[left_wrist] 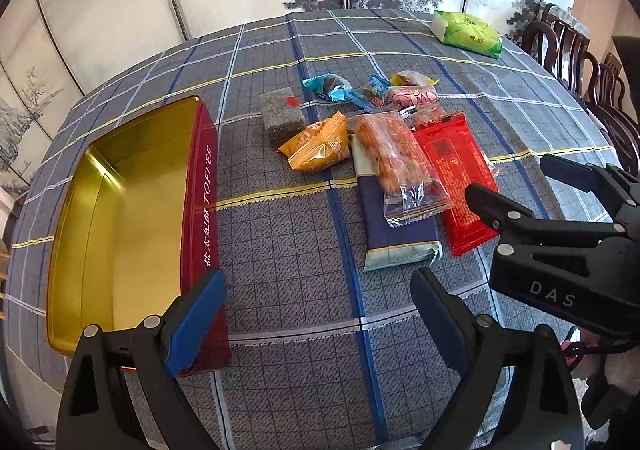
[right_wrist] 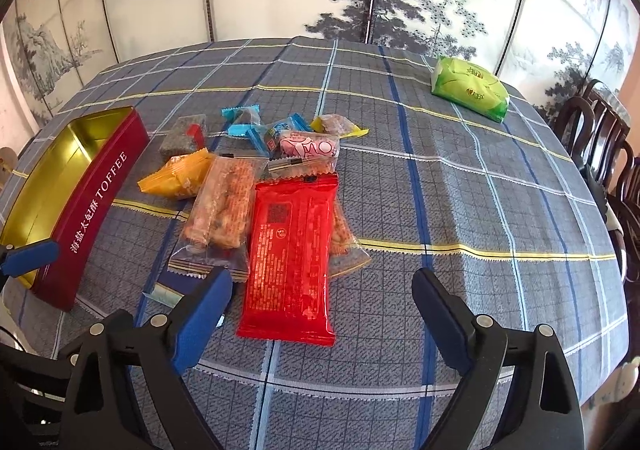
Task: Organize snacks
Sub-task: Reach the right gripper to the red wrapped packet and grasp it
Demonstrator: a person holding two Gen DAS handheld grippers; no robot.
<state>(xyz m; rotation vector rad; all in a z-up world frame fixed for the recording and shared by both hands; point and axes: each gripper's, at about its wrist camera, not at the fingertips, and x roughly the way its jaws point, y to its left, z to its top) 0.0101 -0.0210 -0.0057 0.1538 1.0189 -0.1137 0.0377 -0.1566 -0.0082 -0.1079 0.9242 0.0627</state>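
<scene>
Only left wrist view shows navy packet fully.

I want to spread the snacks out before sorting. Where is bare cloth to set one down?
Bare cloth lies between the toffee tin and the snack pile, right of the red packet toward the chairs, and between the pile and the green pack. The tin itself is empty. It is crowded around the orange packet, where wrappers overlap.
</scene>
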